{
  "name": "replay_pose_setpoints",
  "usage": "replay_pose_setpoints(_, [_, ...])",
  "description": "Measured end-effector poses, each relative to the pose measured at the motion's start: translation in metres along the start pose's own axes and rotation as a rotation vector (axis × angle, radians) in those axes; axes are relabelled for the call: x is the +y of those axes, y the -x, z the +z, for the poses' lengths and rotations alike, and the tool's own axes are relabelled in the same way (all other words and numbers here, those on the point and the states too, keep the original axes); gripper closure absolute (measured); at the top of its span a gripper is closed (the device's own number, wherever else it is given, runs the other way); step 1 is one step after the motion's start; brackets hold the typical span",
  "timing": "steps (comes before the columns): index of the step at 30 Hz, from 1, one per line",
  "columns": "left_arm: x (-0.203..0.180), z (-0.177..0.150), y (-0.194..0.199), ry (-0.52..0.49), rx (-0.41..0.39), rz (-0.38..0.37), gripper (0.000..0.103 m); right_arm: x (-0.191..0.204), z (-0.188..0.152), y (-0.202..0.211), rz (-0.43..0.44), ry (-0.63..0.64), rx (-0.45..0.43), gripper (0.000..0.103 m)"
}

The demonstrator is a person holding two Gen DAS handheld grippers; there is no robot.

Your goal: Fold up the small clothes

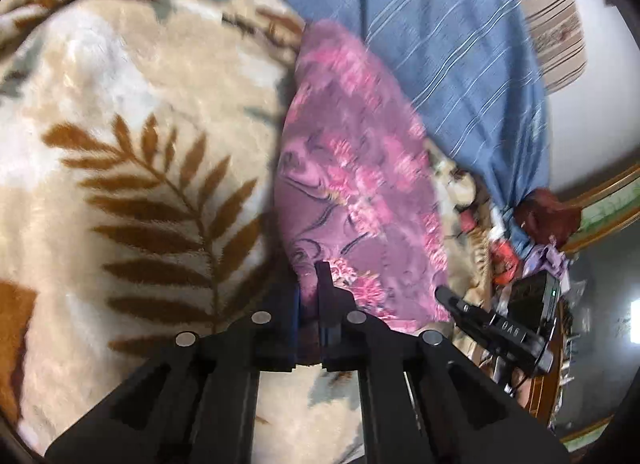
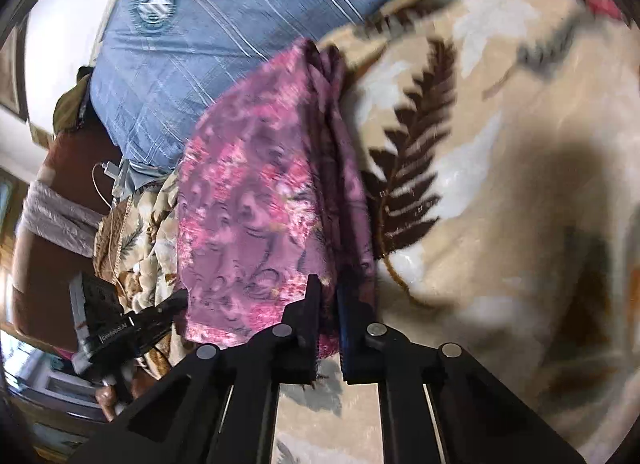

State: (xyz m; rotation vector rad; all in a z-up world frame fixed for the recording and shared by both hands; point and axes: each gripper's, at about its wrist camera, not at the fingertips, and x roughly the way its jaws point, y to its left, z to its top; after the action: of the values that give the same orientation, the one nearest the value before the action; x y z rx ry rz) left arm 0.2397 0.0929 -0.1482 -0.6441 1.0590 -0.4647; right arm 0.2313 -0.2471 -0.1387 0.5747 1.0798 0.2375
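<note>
Pink and purple cloth (image 1: 352, 184) with a flower print hung between the two grippers, lifted up over a fluffy cream blanket (image 1: 132, 168) with brown leaf shapes on it.

The left gripper (image 1: 310, 284) had its two black fingers pressed close together on one edge of the cloth, with only a thin strip of the cloth between them. From there the cloth stretched away in a long, smooth sheet. The other gripper (image 1: 472, 312) showed at the right of this view, down by the far lower corner of the cloth.

The right gripper (image 2: 328, 292) was also squeezed tight on the cloth (image 2: 256, 200). Its fingers pinched a bunched edge, and dark folds ran up along the right side of the cloth. The left gripper (image 2: 168, 304) showed at the left, beside the cloth's lower corner.

Behind the cloth lay a big blue pillow (image 2: 208, 48) with thin white stripes, resting on the blanket (image 2: 500, 184). A white cord (image 2: 108, 184) hung near the pillow's lower end. Both views were a bit blurry.
</note>
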Motion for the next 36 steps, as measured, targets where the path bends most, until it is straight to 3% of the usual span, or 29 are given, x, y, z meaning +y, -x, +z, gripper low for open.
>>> replay_pose_setpoints(3, [-0.002, -0.011, 0.003, -0.032, -0.030, 0.070, 0.098, 0.014, -0.003, 0.002, -0.066, 0.045, -0.013, 0.097])
replay_pose_setpoints(5, [0.002, -0.012, -0.009, -0.032, -0.003, 0.116, 0.098, 0.011, -0.003, -0.011, -0.101, 0.043, -0.001, 0.097])
replay_pose_setpoints(9, [-0.014, -0.016, -0.014, -0.138, -0.032, 0.213, 0.096, 0.003, -0.008, -0.023, -0.096, 0.026, -0.028, 0.096])
replay_pose_setpoints(11, [-0.025, -0.024, -0.010, -0.209, -0.060, 0.299, 0.086, 0.006, -0.011, -0.019, -0.096, 0.023, -0.034, 0.093])
replay_pose_setpoints(14, [-0.038, -0.042, 0.004, -0.268, -0.108, 0.368, 0.068, 0.019, -0.025, 0.003, -0.123, 0.068, -0.056, 0.070])
replay_pose_setpoints(15, [-0.041, -0.053, 0.011, -0.270, -0.112, 0.367, 0.062, 0.023, -0.033, 0.013, -0.138, 0.086, -0.071, 0.052])
replay_pose_setpoints(16, [-0.043, -0.064, 0.017, -0.269, -0.115, 0.360, 0.057, 0.026, -0.041, 0.022, -0.145, 0.099, -0.078, 0.043])
replay_pose_setpoints(19, [-0.051, -0.095, 0.034, -0.301, -0.124, 0.390, 0.053, 0.034, -0.061, 0.042, -0.125, 0.133, -0.073, 0.043])
replay_pose_setpoints(22, [-0.072, -0.120, 0.043, -0.382, -0.129, 0.473, 0.045, 0.041, -0.081, 0.064, -0.168, 0.141, -0.086, 0.041])
replay_pose_setpoints(26, [-0.100, -0.145, 0.063, -0.456, -0.147, 0.505, 0.034, 0.044, -0.105, 0.088, -0.204, 0.128, -0.088, 0.039])
replay_pose_setpoints(29, [-0.124, -0.156, 0.080, -0.505, -0.199, 0.562, 0.030, 0.050, -0.121, 0.108, -0.239, 0.142, -0.106, 0.038])
replay_pose_setpoints(36, [-0.151, -0.167, 0.109, -0.535, -0.248, 0.567, 0.029, 0.067, -0.144, 0.147, -0.282, 0.181, -0.167, 0.035])
